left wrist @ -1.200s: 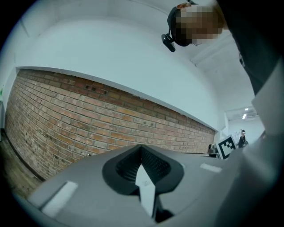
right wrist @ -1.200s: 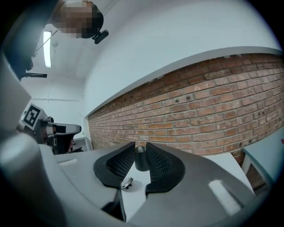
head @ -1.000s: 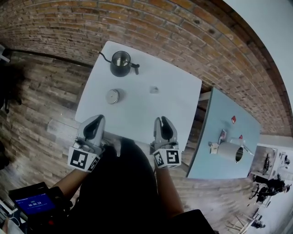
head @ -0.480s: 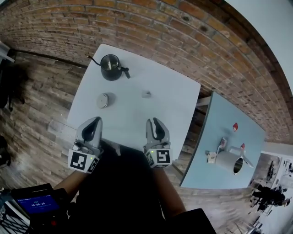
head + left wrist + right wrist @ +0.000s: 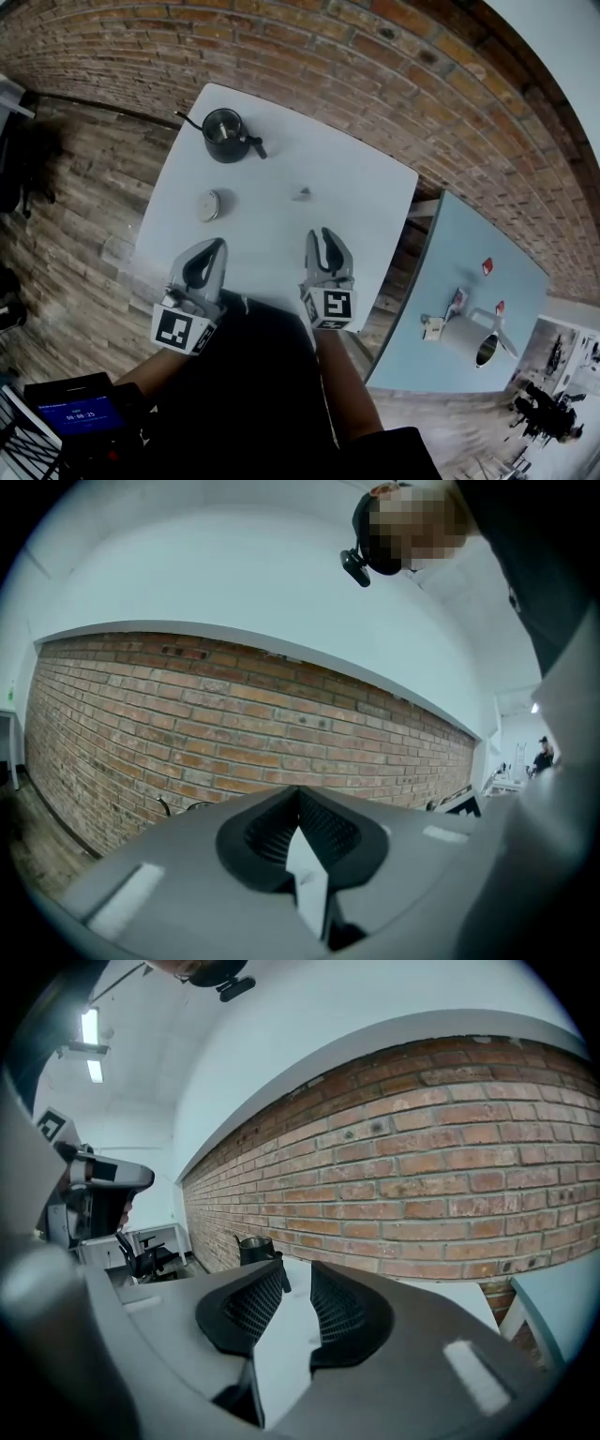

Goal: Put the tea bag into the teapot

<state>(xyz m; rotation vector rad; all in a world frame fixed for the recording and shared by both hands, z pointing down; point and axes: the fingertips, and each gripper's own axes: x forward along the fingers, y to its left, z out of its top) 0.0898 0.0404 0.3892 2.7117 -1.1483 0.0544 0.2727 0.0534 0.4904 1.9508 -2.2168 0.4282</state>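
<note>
Right gripper (image 5: 325,240) jaws have just been opening, nothing between them, and it is now carried closer to the teapot (image 5: 224,134). The left gripper (image 5: 214,251) is clenched and empty. The tea bag (image 5: 302,194) is seen lying right of the teapot, well apart; a pickup is likely being prepared.

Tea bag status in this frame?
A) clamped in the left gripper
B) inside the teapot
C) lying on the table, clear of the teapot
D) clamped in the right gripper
C: the tea bag lies on the white table, apart from the teapot; the right gripper, whose jaws have just been opening, has nothing between them.
</note>
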